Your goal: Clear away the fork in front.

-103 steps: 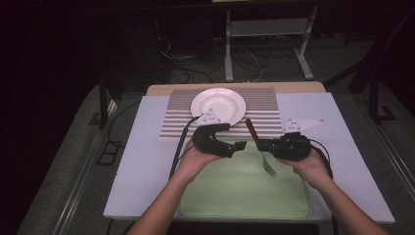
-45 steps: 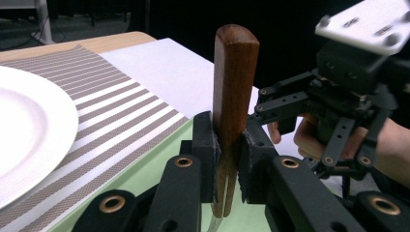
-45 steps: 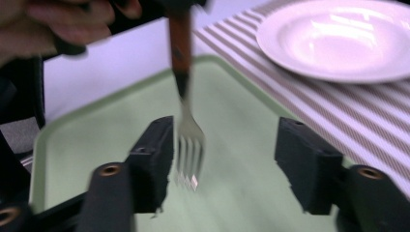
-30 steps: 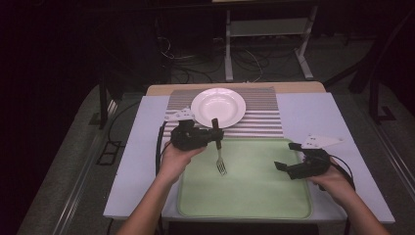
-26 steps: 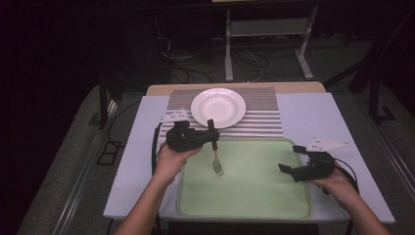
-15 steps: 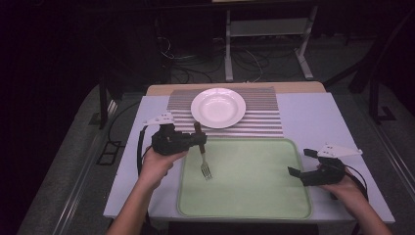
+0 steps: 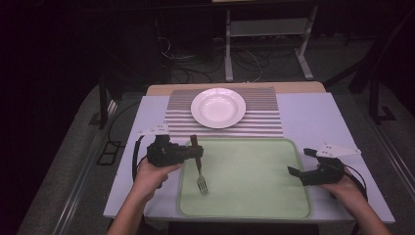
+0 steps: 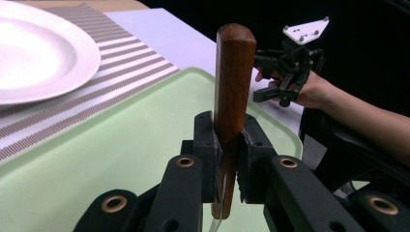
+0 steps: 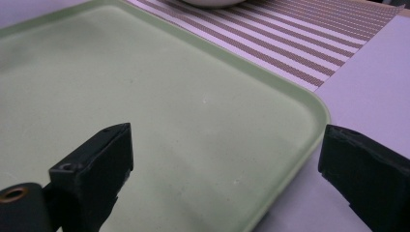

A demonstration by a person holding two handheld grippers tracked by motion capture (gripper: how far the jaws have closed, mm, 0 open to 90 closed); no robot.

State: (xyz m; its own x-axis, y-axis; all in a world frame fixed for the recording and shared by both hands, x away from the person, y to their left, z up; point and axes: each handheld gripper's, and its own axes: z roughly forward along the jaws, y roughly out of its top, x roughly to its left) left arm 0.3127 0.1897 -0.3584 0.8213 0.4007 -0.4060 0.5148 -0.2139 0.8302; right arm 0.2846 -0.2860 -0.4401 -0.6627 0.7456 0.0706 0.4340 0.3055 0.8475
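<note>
High view: the left hand-held gripper [image 7: 193,152] clamps the fork [image 7: 198,166] by its wooden handle, tines hanging over the green tray's [image 7: 293,205] left part; light, stiff, likely to pivot

Left gripper view: jaws pinch the handle low down

Right gripper view: the right hand-held gripper [image 9: 227,159] gapes empty over the tray corner
</note>
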